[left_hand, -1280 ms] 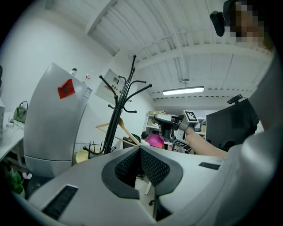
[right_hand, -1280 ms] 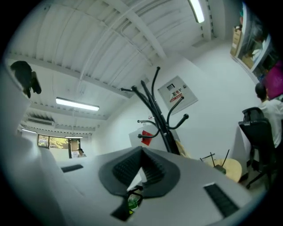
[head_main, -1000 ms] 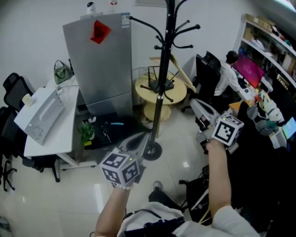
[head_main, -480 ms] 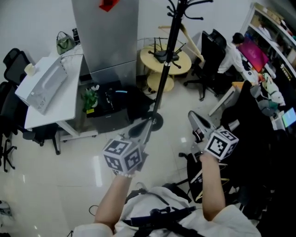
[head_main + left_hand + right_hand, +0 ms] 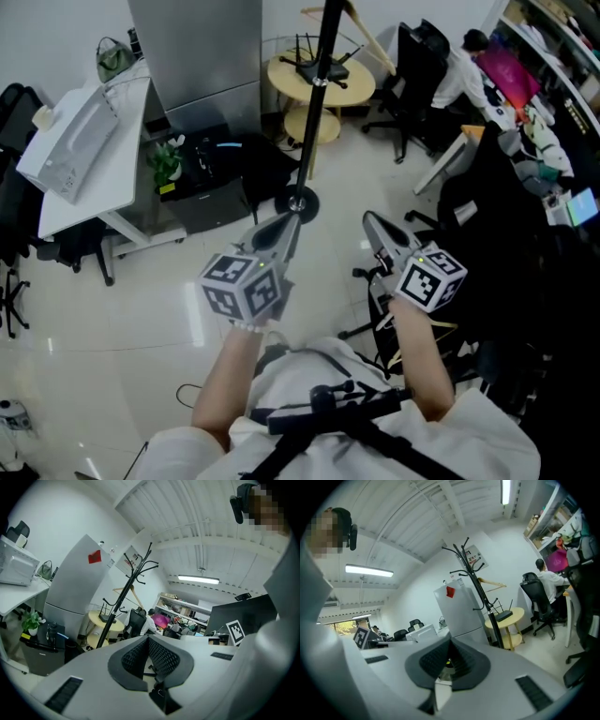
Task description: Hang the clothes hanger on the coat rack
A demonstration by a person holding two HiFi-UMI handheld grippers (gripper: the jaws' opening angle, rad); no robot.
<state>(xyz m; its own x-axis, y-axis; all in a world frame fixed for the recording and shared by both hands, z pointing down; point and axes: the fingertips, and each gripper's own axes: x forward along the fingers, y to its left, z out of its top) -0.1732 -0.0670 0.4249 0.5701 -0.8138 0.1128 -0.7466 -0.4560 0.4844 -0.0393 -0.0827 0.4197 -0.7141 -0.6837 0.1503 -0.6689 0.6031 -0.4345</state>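
The black coat rack (image 5: 314,94) stands on a round base (image 5: 298,202) on the pale floor, and its top is cut off in the head view. Both gripper views show its curved arms (image 5: 140,569) (image 5: 464,555). A wooden hanger (image 5: 129,591) (image 5: 490,582) (image 5: 361,28) hangs at the rack, beside the pole. My left gripper (image 5: 281,230) (image 5: 149,639) is shut and empty, level, pointing toward the rack's base. My right gripper (image 5: 380,230) (image 5: 450,641) is also shut and empty, to the right of the rack. Both are well short of the rack.
A grey fridge (image 5: 197,47) stands left of the rack, with a white desk (image 5: 84,178) and a potted plant (image 5: 167,164) beside it. Behind the rack is a round yellow table (image 5: 323,80). A seated person (image 5: 464,66) and black chairs (image 5: 412,66) fill the right.
Both grippers have come down and back toward my body. The head view has tipped lower, so the rack's arms have left the frame and more floor shows.
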